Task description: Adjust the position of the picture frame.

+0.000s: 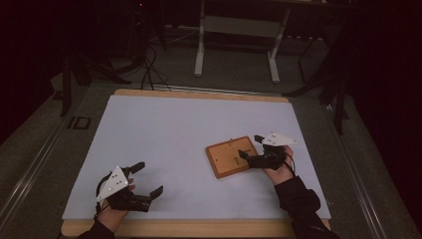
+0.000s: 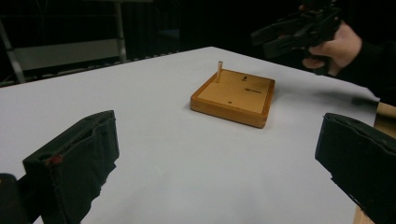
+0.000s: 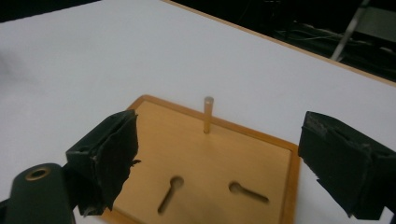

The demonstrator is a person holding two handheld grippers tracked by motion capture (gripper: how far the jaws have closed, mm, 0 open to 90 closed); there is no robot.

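A square wooden board [image 1: 230, 158] with a raised rim lies on the white mat [image 1: 174, 134], right of centre. A thin wooden peg [image 1: 231, 141] stands upright near its far corner. My right gripper [image 1: 250, 146] hovers over the board's right edge, jaws wide apart and empty. In the right gripper view the peg [image 3: 208, 114] rises between my open jaws [image 3: 219, 140], beyond two keyhole slots [image 3: 170, 192] in the board [image 3: 154, 135]. My left gripper [image 1: 151, 178] is open near the mat's front left, facing the board [image 2: 233, 95] and peg [image 2: 218, 71]; the right gripper [image 2: 299, 30] is beyond.
The mat covers a wooden table [image 1: 199, 228] whose edge shows at front and back. Behind the table stand a white desk frame [image 1: 236, 40] and loose cables [image 1: 149, 64] on the dark floor. A dark sleeve [image 1: 298, 204] reaches in at the lower right.
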